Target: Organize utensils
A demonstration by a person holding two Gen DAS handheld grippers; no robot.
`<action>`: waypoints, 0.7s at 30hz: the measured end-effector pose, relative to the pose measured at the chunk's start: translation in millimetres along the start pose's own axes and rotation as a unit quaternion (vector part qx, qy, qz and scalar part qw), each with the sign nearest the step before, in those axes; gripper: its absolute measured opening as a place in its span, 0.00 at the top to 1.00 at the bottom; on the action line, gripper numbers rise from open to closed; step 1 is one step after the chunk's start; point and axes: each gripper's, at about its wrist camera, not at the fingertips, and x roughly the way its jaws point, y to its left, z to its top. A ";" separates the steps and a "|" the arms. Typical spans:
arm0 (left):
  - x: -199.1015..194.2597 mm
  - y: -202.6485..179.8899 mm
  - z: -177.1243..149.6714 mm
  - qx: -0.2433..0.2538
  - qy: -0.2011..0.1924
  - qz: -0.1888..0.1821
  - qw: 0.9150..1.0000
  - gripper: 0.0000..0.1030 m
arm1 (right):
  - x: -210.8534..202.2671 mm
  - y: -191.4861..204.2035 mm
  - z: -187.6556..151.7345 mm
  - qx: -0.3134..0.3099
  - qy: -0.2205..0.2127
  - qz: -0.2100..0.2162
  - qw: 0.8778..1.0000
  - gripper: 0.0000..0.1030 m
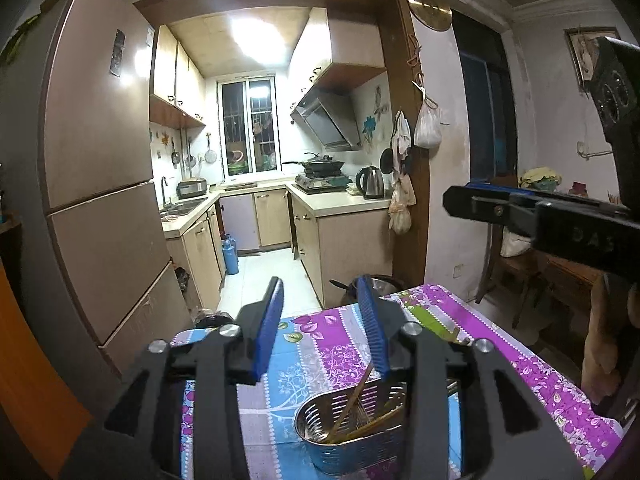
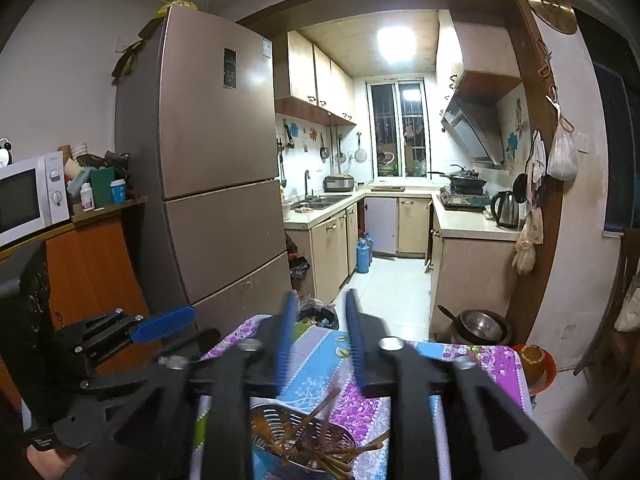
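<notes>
Left gripper (image 1: 320, 300) and right gripper (image 2: 318, 310): both showing black angular frames, ribbed blue finger pads (image 1: 269, 326), silver round bolts (image 1: 230, 330). Right body displaying embossed letters "DAS".

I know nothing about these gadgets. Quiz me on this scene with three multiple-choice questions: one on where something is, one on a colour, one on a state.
1. Where is the metal holder?
A. on the patterned tablecloth
B. in the sink
C. on the fridge

2. What colour are the tongs' pads?
A. red
B. blue
C. white

3. What are the left tongs doing?
A. clamped on a spoon
B. shut, empty
C. open, empty

Key: 1 A, the holder stands on the cloth with chopsticks in it. 2 B, both pads look blue. 3 C, a wide gap shows between the pads, with nothing in it; the right tongs are open too.
</notes>
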 end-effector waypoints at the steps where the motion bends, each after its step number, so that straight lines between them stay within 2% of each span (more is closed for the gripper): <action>1: -1.3 0.2 0.3 -0.002 -0.002 0.000 1.000 0.64 | -1.9 0.3 1.3 0.000 -0.002 -0.001 1.000 0.69; 6: -13.3 0.2 0.7 -0.007 -0.014 0.007 1.000 0.63 | -20.7 4.8 6.8 -0.004 -0.021 -0.001 1.000 0.67; 8: -23.0 1.7 -0.9 -0.011 -0.021 0.012 1.000 0.54 | -36.1 8.2 8.0 -0.006 -0.037 0.001 0.999 0.62; 11: -43.0 3.5 -7.3 -0.021 -0.038 0.020 0.999 0.43 | -66.7 15.5 3.8 -0.009 -0.068 0.002 0.998 0.50; 13: -59.9 5.0 -14.0 -0.028 -0.051 0.025 0.998 0.35 | -87.7 21.3 -5.3 -0.011 -0.086 0.003 0.996 0.37; 14: -69.0 5.1 -18.7 -0.029 -0.058 0.029 0.997 0.32 | -96.6 24.2 -10.8 -0.014 -0.092 0.003 0.996 0.34; 16: -87.1 5.6 -30.0 -0.033 -0.070 0.038 0.996 0.22 | -118.9 30.5 -28.4 -0.016 -0.105 0.002 0.994 0.19; 19: -112.5 6.5 -51.9 -0.038 -0.085 0.051 0.994 0.15 | -145.5 37.5 -56.2 -0.019 -0.116 -0.008 0.993 0.06; 21: -128.2 7.1 -66.3 -0.048 -0.092 0.057 0.993 0.07 | -161.5 42.6 -75.8 -0.023 -0.122 -0.020 0.992 0.05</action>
